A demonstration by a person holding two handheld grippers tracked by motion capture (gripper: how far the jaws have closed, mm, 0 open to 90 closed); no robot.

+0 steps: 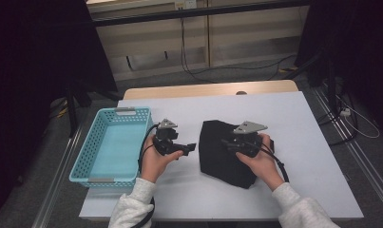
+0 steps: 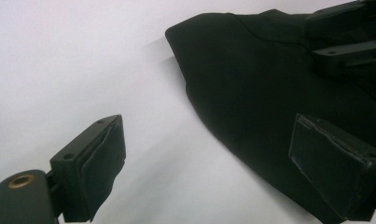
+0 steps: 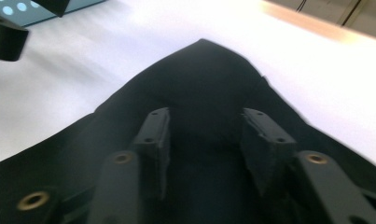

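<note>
my left gripper (image 1: 191,147), released, beside the black cloth (image 1: 222,152); right gripper (image 1: 225,142), released, over it mid-desk (image 1: 298,123); basket (image 1: 84,161) hugs the left edge.

A black cloth (image 1: 225,152) lies folded and flat on the white table (image 1: 303,142) — right of centre. Its surface looks smooth, with one corner pointing away.

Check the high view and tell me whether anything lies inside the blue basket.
No. The blue basket at the table's left shows only its bare floor, while the black cloth lies outside it on the white table.
</note>
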